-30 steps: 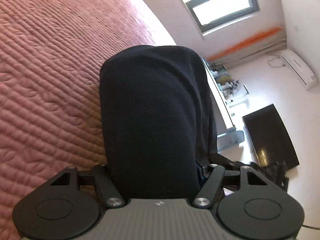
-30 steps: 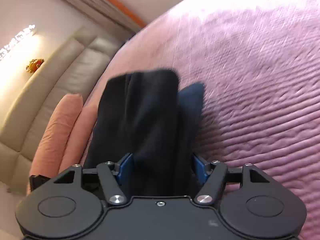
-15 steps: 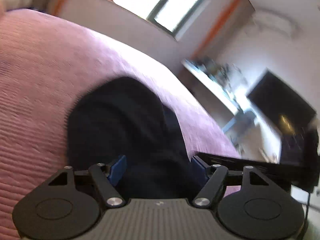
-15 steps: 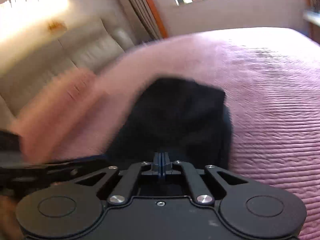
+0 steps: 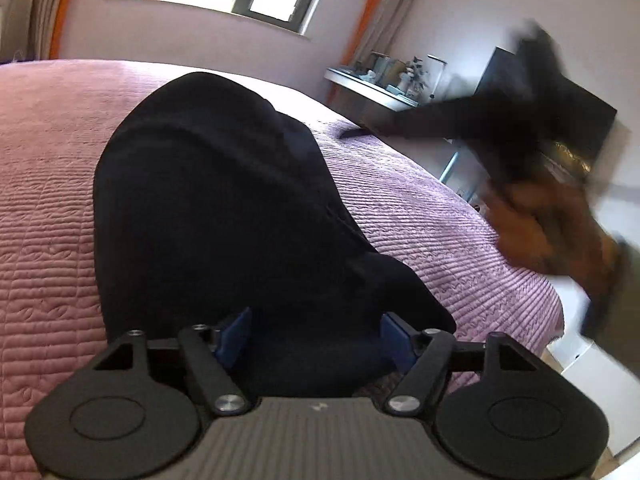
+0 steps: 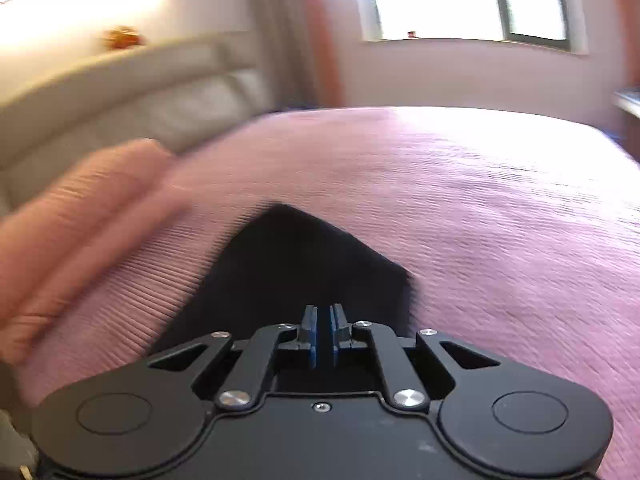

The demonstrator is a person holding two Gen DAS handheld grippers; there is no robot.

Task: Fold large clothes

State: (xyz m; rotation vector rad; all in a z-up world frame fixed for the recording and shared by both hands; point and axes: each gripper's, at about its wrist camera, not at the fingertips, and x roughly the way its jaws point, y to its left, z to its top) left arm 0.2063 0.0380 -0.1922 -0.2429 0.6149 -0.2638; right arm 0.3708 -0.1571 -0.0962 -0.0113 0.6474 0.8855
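A large black garment (image 5: 216, 216) lies bunched on the pink quilted bed (image 5: 44, 208). My left gripper (image 5: 314, 336) has its jaws wide apart, with the cloth lying loosely between the blue pads. In the right wrist view the same garment (image 6: 304, 264) lies as a dark pointed shape just ahead of my right gripper (image 6: 323, 334), whose blue pads are pressed together with no cloth between them. The right gripper also shows, blurred, with the hand that holds it, at the right in the left wrist view (image 5: 532, 128).
A pink pillow (image 6: 76, 216) and a beige padded headboard (image 6: 132, 100) are at the left. A white shelf with small items (image 5: 380, 84) and a dark screen (image 5: 576, 128) stand beyond the bed's right edge. A window (image 6: 468, 0) is behind.
My right gripper shut, let the garment go and pulled back from it. My left gripper tilted down to the bed with the garment, which now rests on the cover.
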